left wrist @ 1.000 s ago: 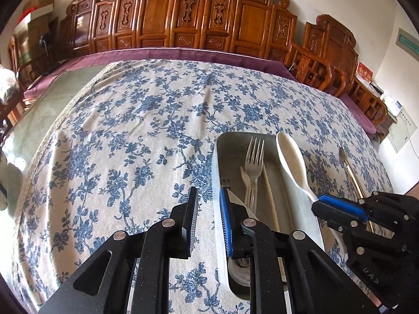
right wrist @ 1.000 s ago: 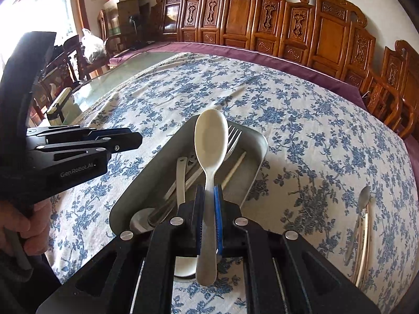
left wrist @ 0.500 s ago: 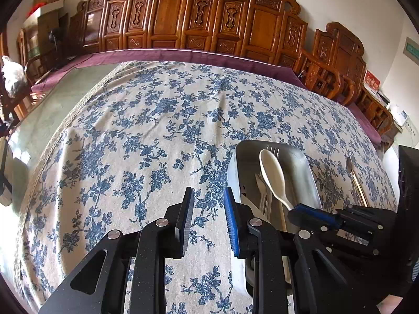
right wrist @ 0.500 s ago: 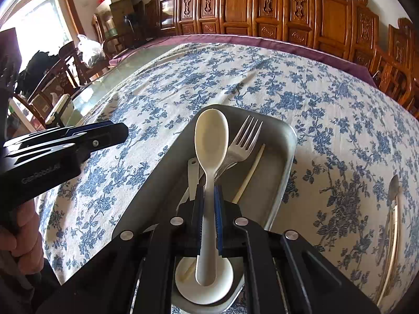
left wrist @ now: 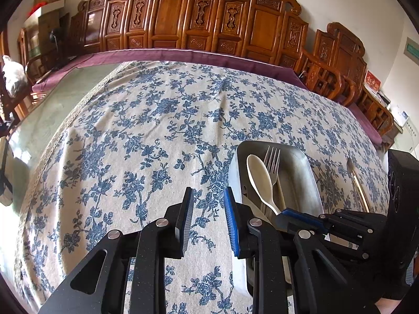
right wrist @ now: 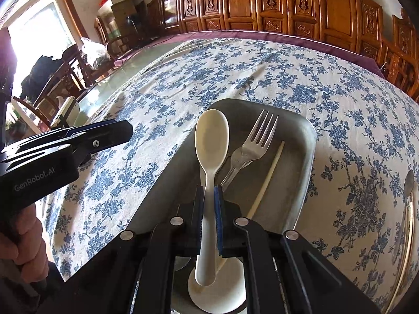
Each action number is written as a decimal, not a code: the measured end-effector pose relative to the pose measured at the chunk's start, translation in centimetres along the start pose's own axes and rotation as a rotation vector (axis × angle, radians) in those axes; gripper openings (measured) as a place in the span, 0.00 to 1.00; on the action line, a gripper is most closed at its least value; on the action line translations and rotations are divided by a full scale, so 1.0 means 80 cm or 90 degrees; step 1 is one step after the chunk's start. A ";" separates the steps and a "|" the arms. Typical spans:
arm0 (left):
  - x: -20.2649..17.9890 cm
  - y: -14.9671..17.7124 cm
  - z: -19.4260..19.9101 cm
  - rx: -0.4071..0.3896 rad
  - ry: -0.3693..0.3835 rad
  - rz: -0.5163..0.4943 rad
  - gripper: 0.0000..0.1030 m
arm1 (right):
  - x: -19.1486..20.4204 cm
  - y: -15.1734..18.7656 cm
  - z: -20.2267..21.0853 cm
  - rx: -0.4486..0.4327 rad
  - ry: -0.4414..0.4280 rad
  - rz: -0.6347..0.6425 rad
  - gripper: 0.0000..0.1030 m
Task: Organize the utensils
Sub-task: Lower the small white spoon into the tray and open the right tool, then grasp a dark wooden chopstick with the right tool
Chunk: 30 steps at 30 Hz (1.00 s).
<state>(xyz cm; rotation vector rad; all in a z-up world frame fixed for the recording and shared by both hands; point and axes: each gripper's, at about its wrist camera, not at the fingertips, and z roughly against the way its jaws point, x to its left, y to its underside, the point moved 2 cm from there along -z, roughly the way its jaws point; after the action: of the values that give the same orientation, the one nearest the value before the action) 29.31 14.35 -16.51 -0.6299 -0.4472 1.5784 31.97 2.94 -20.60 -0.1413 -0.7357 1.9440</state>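
Observation:
A grey metal tray [right wrist: 305, 141] sits on the floral tablecloth and holds a metal fork [right wrist: 255, 144], a pale chopstick [right wrist: 267, 180] and another white spoon [right wrist: 217, 293] at its near end. My right gripper [right wrist: 208, 196] is shut on the handle of a cream spoon [right wrist: 212, 141], whose bowl hangs low over the tray's left side. The tray [left wrist: 301, 172], the cream spoon [left wrist: 259, 178] and the right gripper [left wrist: 298, 216] also show in the left wrist view. My left gripper [left wrist: 208, 212] is open and empty over the cloth left of the tray.
A metal spoon and chopsticks [right wrist: 408, 201] lie on the cloth right of the tray, also seen in the left wrist view [left wrist: 357, 180]. Carved wooden chairs [left wrist: 209, 26] line the far side. Bare glass tabletop [left wrist: 52, 110] lies to the left.
My right gripper has carried the cream spoon leftward and lower into the tray. My left gripper has drawn back and left, off the tray, over the cloth.

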 end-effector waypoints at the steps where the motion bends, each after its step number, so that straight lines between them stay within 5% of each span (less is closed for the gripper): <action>1: 0.000 0.000 0.000 0.001 0.000 -0.001 0.21 | 0.000 0.001 0.001 -0.002 -0.002 0.002 0.10; 10: -0.007 0.002 0.002 0.001 0.002 -0.008 0.22 | -0.009 0.015 0.037 -0.023 0.024 0.045 0.11; 21: -0.027 0.002 0.011 -0.009 0.008 -0.026 0.36 | -0.066 0.050 0.130 -0.068 0.069 0.042 0.17; 30: -0.042 0.005 0.016 -0.026 0.012 -0.030 0.81 | -0.118 0.096 0.185 -0.076 0.113 0.028 0.44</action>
<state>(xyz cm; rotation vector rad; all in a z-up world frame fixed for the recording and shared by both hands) 28.34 11.12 -15.34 -0.6607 -0.4787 1.5213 24.58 -13.80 -14.91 -0.4010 -0.7355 1.9010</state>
